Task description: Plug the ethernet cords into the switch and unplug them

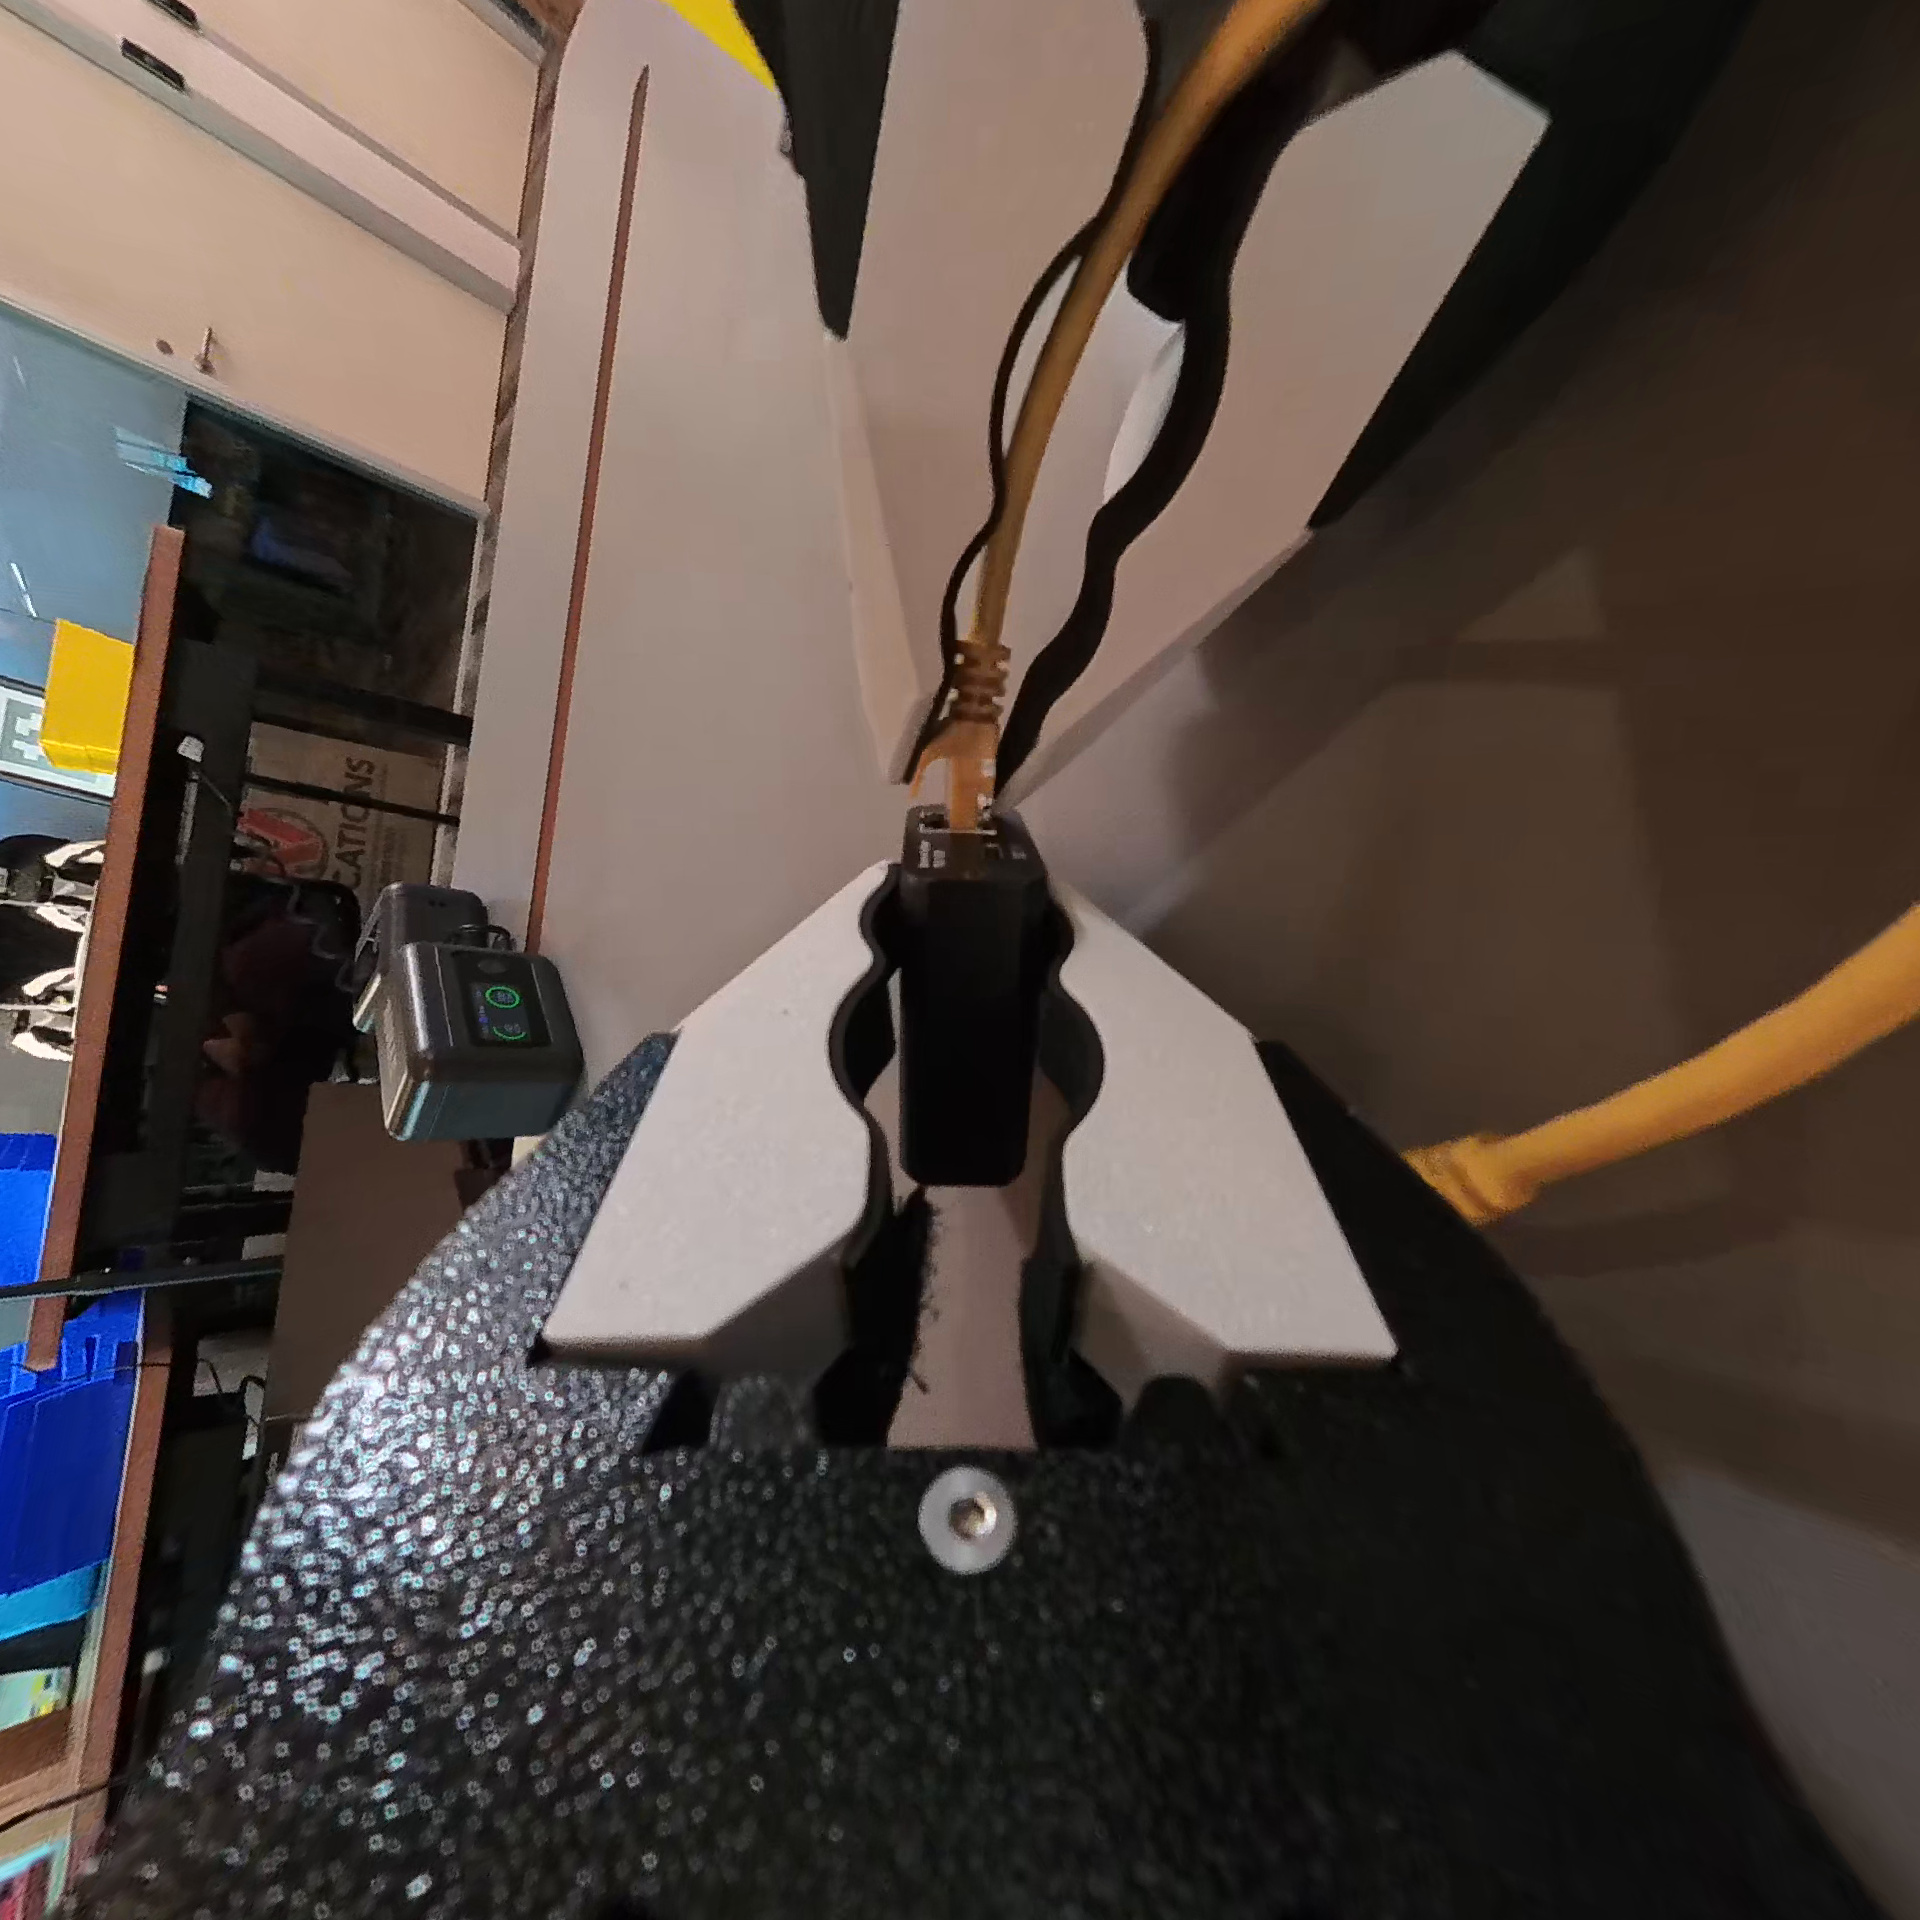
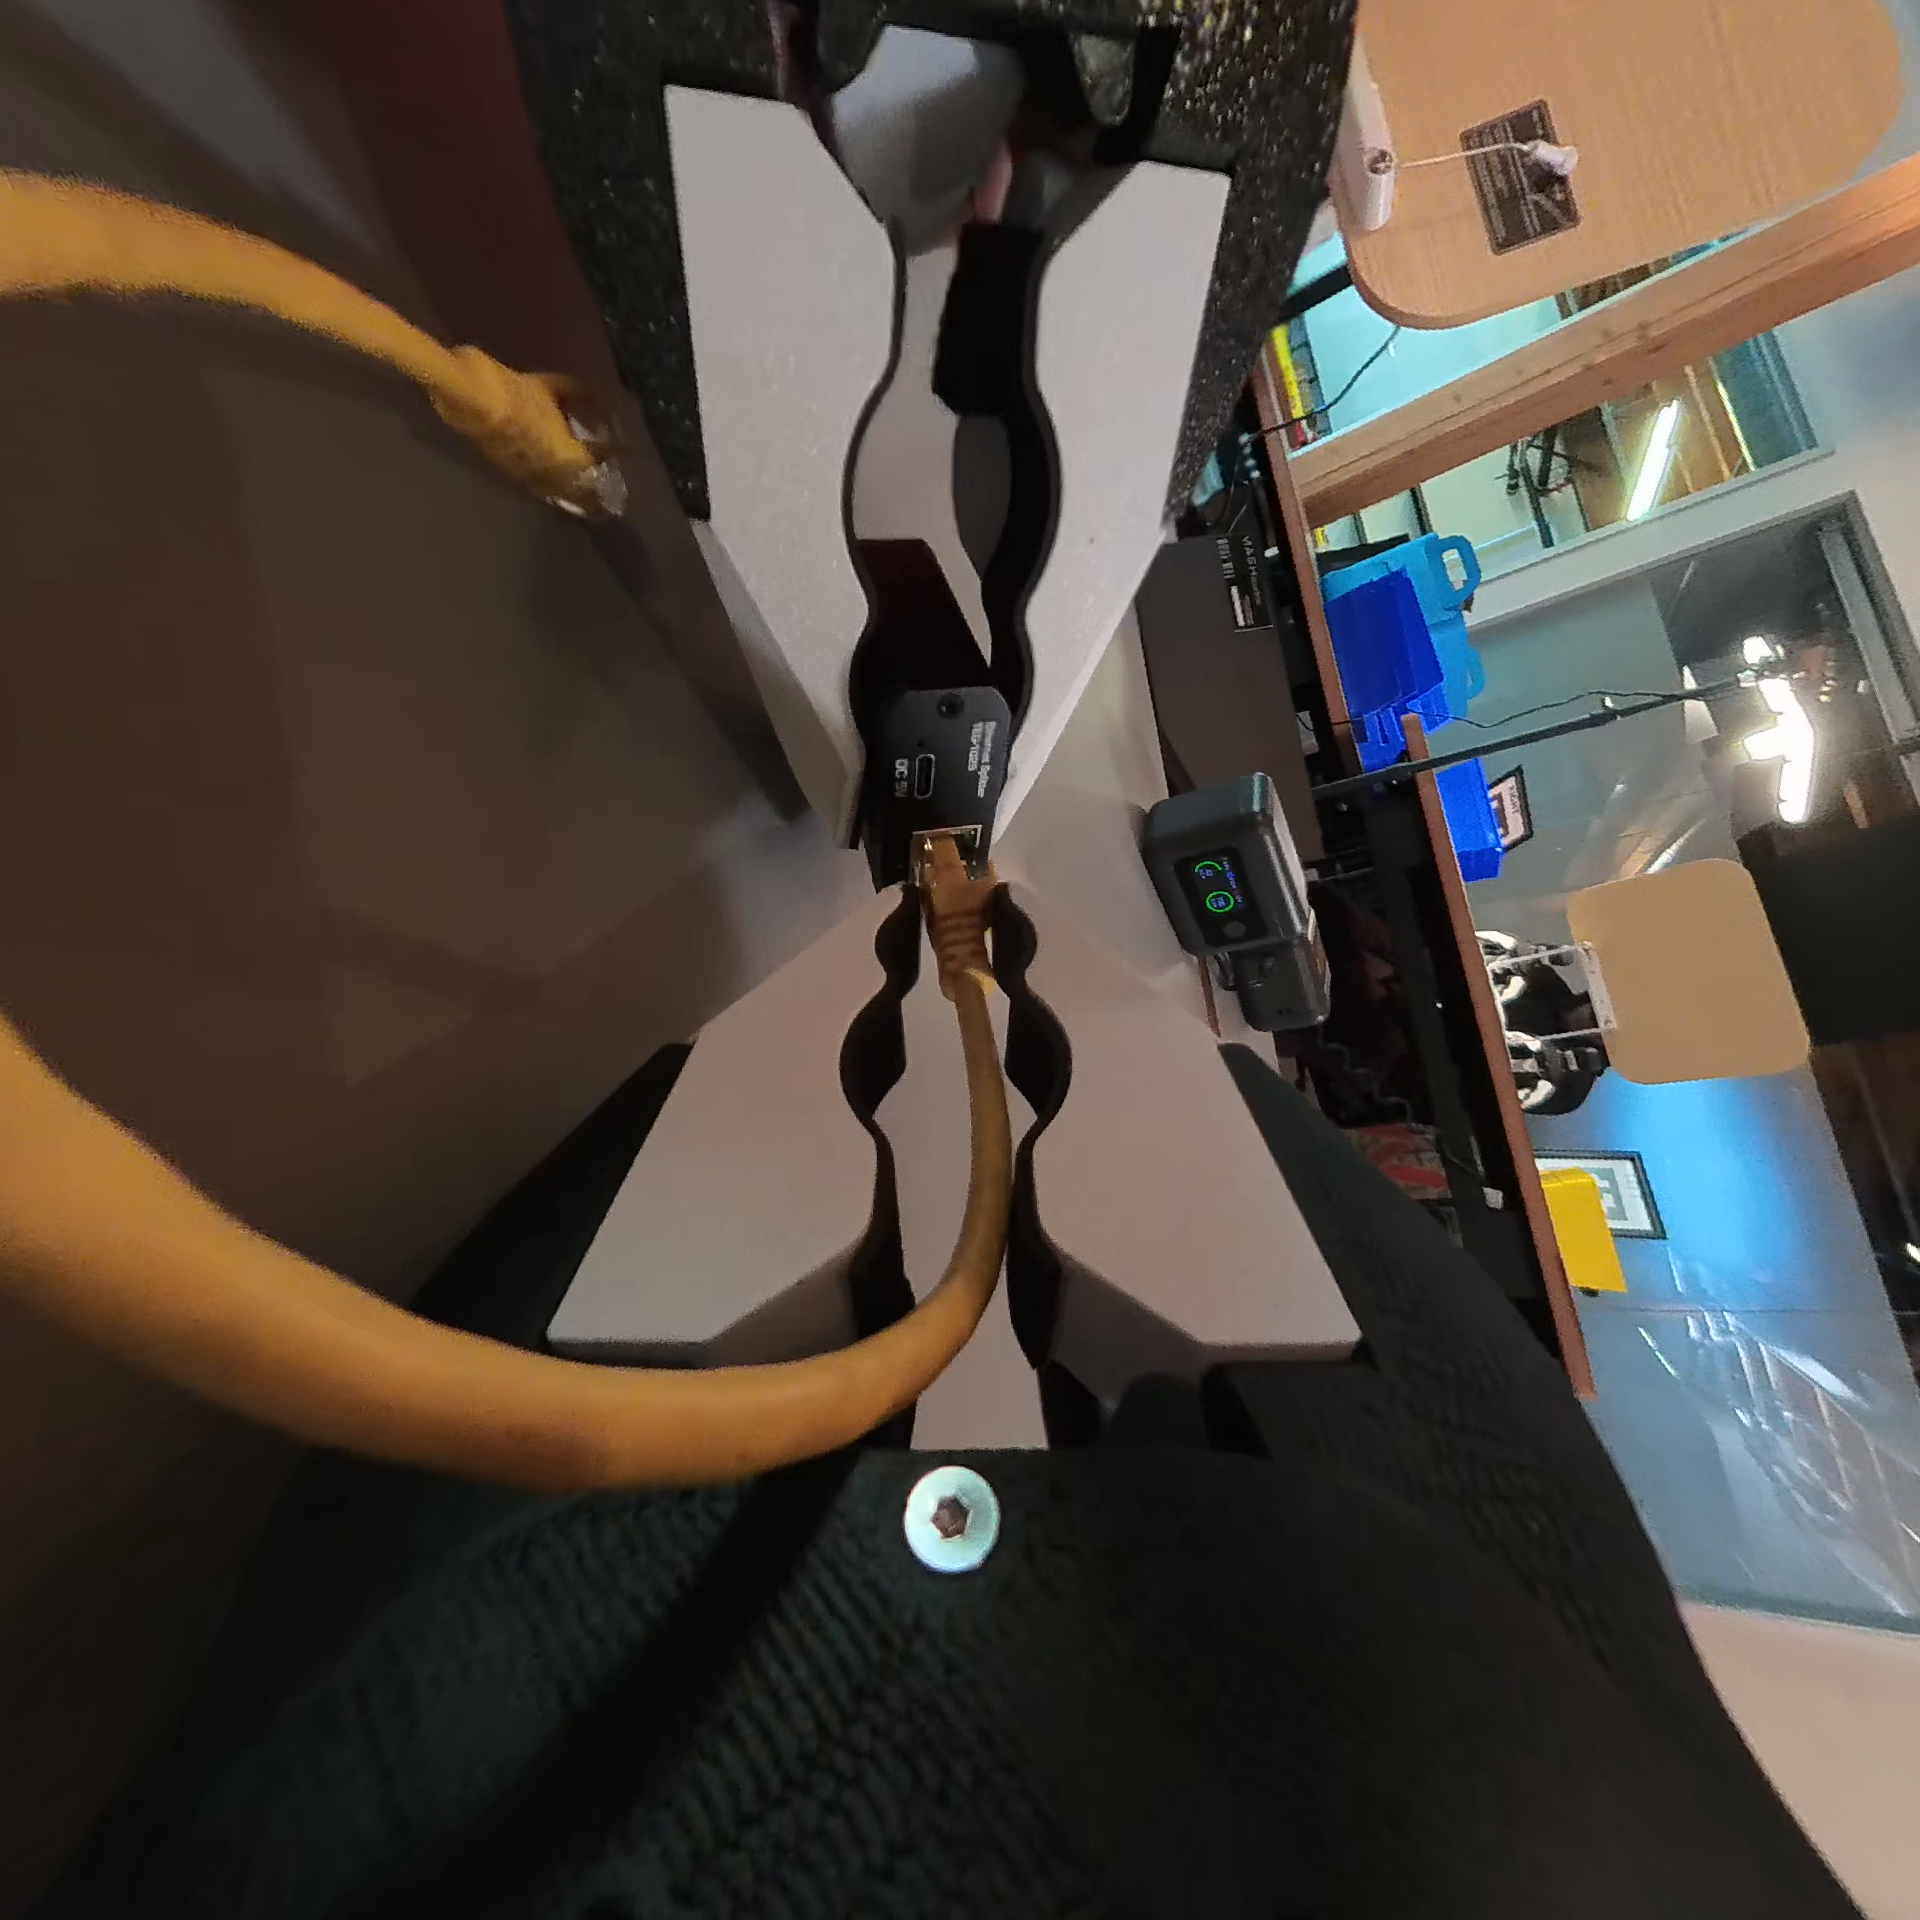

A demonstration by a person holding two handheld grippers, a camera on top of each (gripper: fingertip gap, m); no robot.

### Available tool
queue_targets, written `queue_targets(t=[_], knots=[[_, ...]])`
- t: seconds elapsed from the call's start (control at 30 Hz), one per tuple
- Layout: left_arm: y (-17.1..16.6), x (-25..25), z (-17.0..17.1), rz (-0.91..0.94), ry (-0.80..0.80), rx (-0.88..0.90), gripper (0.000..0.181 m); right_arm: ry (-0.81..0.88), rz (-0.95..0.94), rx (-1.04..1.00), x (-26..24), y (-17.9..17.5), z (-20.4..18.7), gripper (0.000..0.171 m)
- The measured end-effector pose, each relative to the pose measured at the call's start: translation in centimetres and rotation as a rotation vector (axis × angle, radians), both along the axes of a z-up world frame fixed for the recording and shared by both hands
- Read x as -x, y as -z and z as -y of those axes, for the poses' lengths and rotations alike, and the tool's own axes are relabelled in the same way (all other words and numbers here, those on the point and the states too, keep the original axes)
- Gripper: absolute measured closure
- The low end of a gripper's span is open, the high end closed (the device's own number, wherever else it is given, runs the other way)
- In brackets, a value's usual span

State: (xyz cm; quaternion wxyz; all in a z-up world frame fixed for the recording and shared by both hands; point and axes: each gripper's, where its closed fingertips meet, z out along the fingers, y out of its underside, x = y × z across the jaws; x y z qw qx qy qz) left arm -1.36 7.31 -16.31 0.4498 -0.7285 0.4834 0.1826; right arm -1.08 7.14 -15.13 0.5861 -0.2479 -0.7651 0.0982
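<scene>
My left gripper is shut on a small black switch, which stands upright between its white fingers. My right gripper is shut on the boot of a yellow ethernet cord's plug. The tip of that plug sits in a port on the switch's end face. The two grippers face each other tip to tip. The yellow cord runs back between my right gripper's pads and loops off to the left. The cord's other plug hangs free beside the left gripper and also shows in the left wrist view.
A small grey device with a lit screen sits on the white tabletop close to the grippers. Beyond the table's brown edge are blue bins, a yellow bin and shelving. My left and right fingertips are right by each other.
</scene>
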Motion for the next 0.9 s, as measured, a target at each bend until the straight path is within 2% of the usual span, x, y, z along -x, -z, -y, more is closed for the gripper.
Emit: queue_targets(t=[0.03,0.2,0.27,0.3,0.33,0.63,0.8,0.9], knots=[[0.0,-0.1,0.1,-0.010,0.011,-0.003,0.159,-0.011,0.009,0.003,-0.1,0.0,0.1,0.160],[0.1,-0.2,0.2,-0.059,0.028,-0.034,0.159,-0.012,0.031,0.028,-0.2,0.3,0.5,0.160],[0.2,0.1,-0.2,-0.058,-0.010,-0.047,0.151,-0.013,0.025,0.048,-0.1,0.3,0.7,0.160],[0.4,0.2,-0.4,-0.081,-0.022,-0.048,0.151,-0.010,0.022,0.041,0.0,0.3,0.8,0.160],[0.7,0.2,-0.2,-0.108,-0.012,-0.039,0.159,-0.005,0.019,0.031,0.0,0.3,0.8,0.160],[0.9,0.0,0.0,-0.155,0.019,-0.040,0.158,-0.028,0.009,-0.064,-0.1,0.5,1.3,0.159],[1.0,-0.5,0.5,-0.191,0.085,-0.045,0.159,-0.081,0.118,0.006,-0.7,0.7,2.0,0.160],[1.1,-1.4,1.3,-0.276,0.140,-0.010,0.159,-0.125,0.220,-0.010,-1.7,0.8,2.9,0.161]])
